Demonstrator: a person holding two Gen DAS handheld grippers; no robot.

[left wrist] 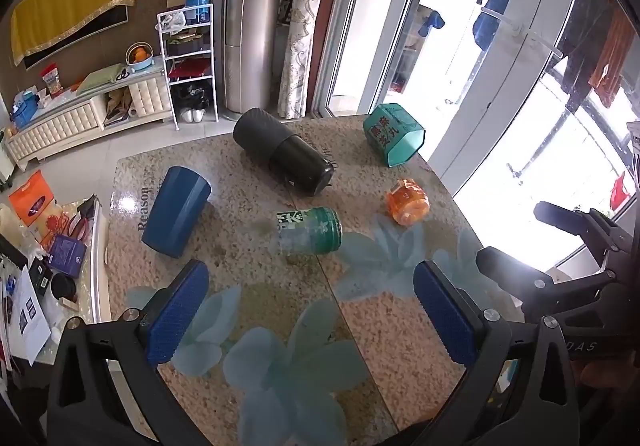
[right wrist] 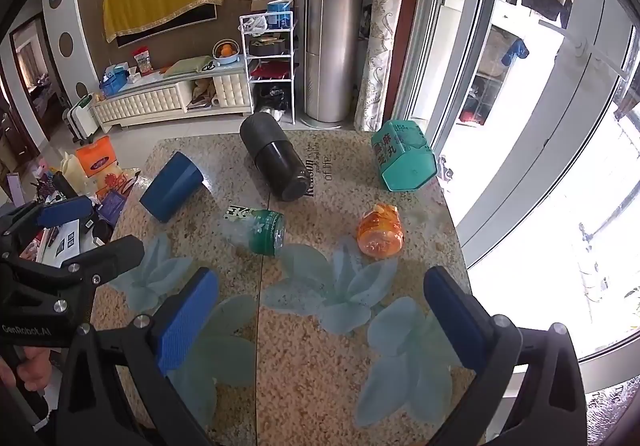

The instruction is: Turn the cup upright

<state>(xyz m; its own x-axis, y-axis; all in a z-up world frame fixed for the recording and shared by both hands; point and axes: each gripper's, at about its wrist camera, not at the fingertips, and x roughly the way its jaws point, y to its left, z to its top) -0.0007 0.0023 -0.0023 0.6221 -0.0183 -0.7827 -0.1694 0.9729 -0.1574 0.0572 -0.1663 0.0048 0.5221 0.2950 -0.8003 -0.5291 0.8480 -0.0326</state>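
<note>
The blue cup (left wrist: 176, 212) is lying on its side left of the black flask (left wrist: 284, 152), rim pointing away from it. A green bottle (left wrist: 312, 231) is lying nearby. Left gripper (left wrist: 312, 310) and right gripper (right wrist: 332, 314) are hovering wide apart, empty.

Teal tin (left wrist: 394, 135), orange jar (left wrist: 408, 201)

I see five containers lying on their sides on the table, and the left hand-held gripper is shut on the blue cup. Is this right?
Not quite. The left hand-held gripper is open and holds nothing; the left wrist view shows its pads wide apart, short of the blue cup. The rest is right: five containers lie on their sides on the table.
</note>
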